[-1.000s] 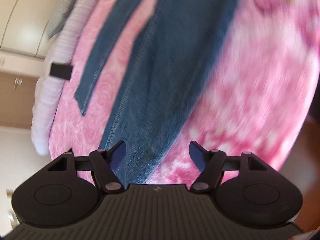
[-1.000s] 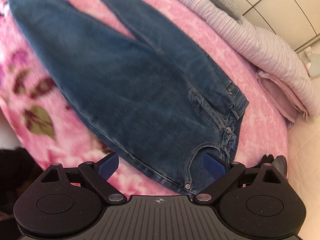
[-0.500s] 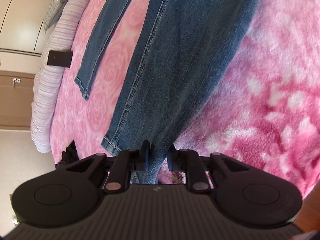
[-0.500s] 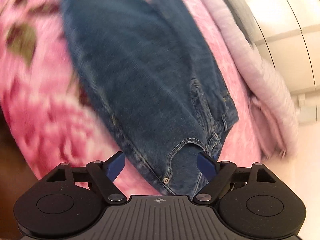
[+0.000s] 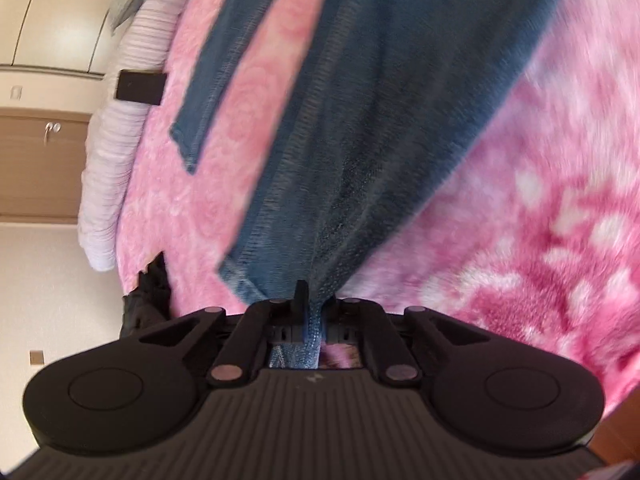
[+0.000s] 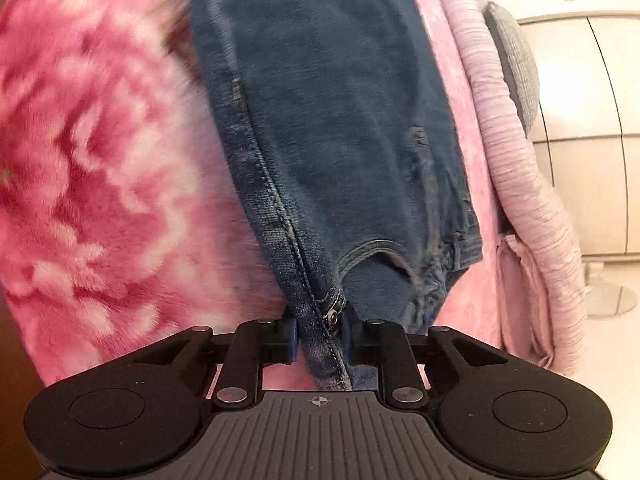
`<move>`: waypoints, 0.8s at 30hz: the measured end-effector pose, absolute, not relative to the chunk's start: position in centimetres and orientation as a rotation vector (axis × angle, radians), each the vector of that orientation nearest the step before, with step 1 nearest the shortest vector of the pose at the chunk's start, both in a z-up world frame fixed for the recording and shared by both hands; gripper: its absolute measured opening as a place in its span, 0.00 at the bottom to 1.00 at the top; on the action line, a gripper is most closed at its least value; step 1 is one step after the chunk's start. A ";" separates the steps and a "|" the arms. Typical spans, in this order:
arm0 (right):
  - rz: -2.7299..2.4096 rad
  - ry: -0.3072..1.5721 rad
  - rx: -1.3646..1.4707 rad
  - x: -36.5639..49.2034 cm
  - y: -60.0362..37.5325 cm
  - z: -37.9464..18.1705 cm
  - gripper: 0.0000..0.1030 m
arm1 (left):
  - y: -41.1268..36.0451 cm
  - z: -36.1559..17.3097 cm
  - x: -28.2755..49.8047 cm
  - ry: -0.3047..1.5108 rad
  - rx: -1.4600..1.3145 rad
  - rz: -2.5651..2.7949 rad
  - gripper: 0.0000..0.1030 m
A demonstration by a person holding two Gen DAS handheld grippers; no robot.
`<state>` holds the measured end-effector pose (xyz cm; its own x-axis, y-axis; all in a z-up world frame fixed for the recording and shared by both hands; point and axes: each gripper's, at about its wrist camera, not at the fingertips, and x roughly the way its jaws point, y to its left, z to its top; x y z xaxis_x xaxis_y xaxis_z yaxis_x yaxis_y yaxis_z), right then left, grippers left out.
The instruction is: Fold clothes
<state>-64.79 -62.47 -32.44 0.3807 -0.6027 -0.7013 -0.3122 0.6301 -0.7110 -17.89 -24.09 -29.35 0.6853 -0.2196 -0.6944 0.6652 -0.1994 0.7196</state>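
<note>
Left wrist view: your left hand-held gripper is clamped on a leg hem of the blue denim jeans, which run lengthwise away across the pink floral fleece blanket; motion-blurred.

Right wrist view: your right hand-held gripper pinches the waistband corner; the far legs are cut off.

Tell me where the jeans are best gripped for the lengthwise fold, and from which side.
Grip the near outer seam of the jeans at both ends, coming from the near edge of the pink blanket. The right gripper pinches the waist corner, the left gripper the near leg's hem.
</note>
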 end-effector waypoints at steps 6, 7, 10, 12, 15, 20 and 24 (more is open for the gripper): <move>-0.179 1.163 -0.864 -63.0 -64.9 -22.3 0.12 | -26.1 -20.4 -17.4 0.397 1.566 -0.810 0.04; -0.175 1.155 -0.851 -62.3 -65.2 -20.3 0.11 | -26.7 -18.7 -16.9 0.396 1.552 -0.803 0.04; -0.118 1.143 -0.860 -60.2 -67.5 -15.9 0.10 | -29.1 -13.9 -14.4 0.451 1.491 -0.801 0.04; -0.062 1.163 -0.857 -58.9 -68.8 -14.1 0.10 | -31.1 -11.6 -12.4 0.466 1.478 -0.826 0.04; 0.013 1.206 -0.846 -56.6 -71.4 -12.4 0.09 | -34.7 -9.9 -9.4 0.491 1.510 -0.893 0.04; 0.058 1.306 -0.813 -51.1 -76.9 -12.2 0.08 | -40.8 -10.4 -4.3 0.559 1.560 -1.019 0.04; 0.076 1.350 -0.798 -46.3 -80.8 -12.9 0.08 | -44.6 -11.9 0.2 0.615 1.585 -1.073 0.04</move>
<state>-46.28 -80.76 -12.92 0.2588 -0.3885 -0.8843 -0.4848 0.7396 -0.4668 0.17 -44.58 -11.86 0.4607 -0.1393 -0.8766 0.8266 -0.2925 0.4809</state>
